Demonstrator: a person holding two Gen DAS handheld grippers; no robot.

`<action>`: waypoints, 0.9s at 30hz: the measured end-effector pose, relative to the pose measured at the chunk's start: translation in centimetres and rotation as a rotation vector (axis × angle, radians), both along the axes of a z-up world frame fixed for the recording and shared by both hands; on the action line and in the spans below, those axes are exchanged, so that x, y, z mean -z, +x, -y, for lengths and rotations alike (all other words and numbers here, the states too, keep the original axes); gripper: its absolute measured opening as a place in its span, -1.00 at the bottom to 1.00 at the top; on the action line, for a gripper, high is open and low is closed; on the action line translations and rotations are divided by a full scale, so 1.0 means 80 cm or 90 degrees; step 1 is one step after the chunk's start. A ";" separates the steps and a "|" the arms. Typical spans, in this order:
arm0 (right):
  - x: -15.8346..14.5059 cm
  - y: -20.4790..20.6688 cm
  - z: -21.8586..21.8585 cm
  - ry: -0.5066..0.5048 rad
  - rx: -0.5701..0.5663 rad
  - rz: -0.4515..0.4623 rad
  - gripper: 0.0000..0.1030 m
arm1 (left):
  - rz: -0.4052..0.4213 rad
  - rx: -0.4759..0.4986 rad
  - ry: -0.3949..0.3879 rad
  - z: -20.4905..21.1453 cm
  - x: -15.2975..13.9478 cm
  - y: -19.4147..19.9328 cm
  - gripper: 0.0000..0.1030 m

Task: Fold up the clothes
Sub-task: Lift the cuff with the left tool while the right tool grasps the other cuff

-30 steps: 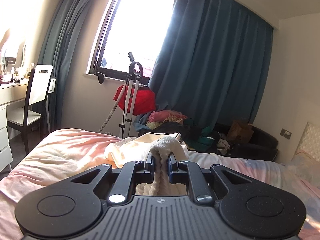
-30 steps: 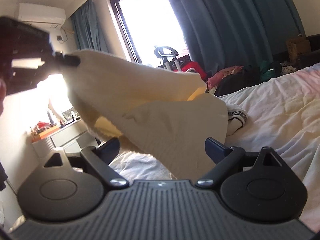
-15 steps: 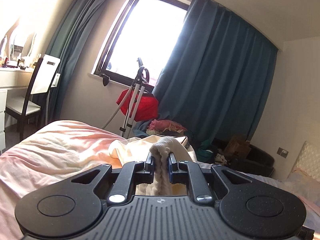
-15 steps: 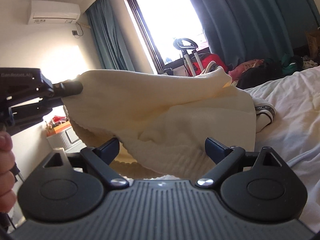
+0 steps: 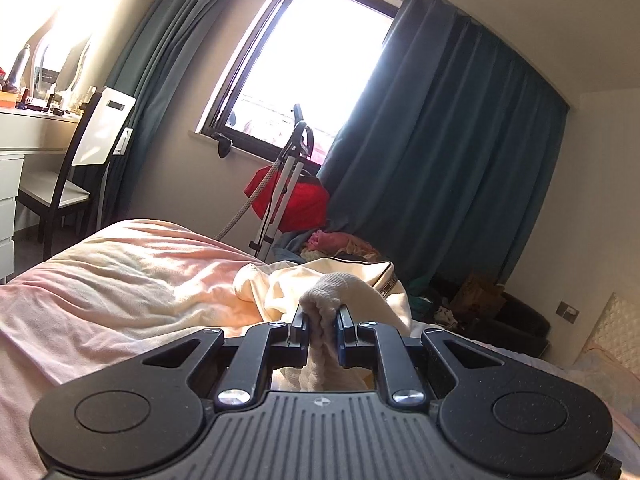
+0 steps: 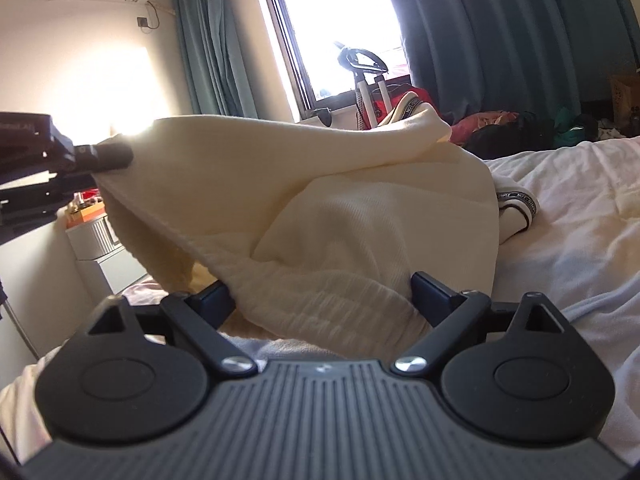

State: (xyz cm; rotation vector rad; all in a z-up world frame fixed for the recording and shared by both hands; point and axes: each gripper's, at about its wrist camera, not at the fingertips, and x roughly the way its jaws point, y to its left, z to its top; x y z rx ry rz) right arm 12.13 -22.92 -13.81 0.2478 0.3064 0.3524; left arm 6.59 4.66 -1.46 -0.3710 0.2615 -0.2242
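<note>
Soft, light cream knit garment point(image 6: 360, 184), draped limp over the bed point(image 6: 580, 208). Pinched at 1 bunched edge by left gripper point(image 5: 320, 322); right gripper point(image 6: 320, 292) spread wide at 6 o'clock, ribbed hem between. Best grasped at hem corners.

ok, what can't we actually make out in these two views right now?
- Garment type: the cream garment is bunched in both views, so its cut is unclear.
- Right gripper: the jaws stand open, but cloth drapes across the gap, so contact cannot be told.
- Left gripper: shut on a cloth edge; how many layers it holds is hidden between the jaws.
- Trim lettering: too small to read.
- Window: overexposed, outside lost.
</note>
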 end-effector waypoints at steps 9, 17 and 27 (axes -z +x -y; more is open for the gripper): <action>0.005 -0.023 -0.005 -0.068 0.021 -0.038 0.82 | -0.008 -0.036 0.018 0.003 -0.001 -0.005 -0.73; 0.030 -0.009 0.030 0.007 0.086 -0.164 0.82 | -0.020 -0.061 -0.018 -0.019 -0.007 -0.005 -0.69; 0.052 0.008 0.039 0.041 0.083 -0.234 0.84 | -0.034 -0.070 -0.041 -0.033 -0.006 -0.006 -0.68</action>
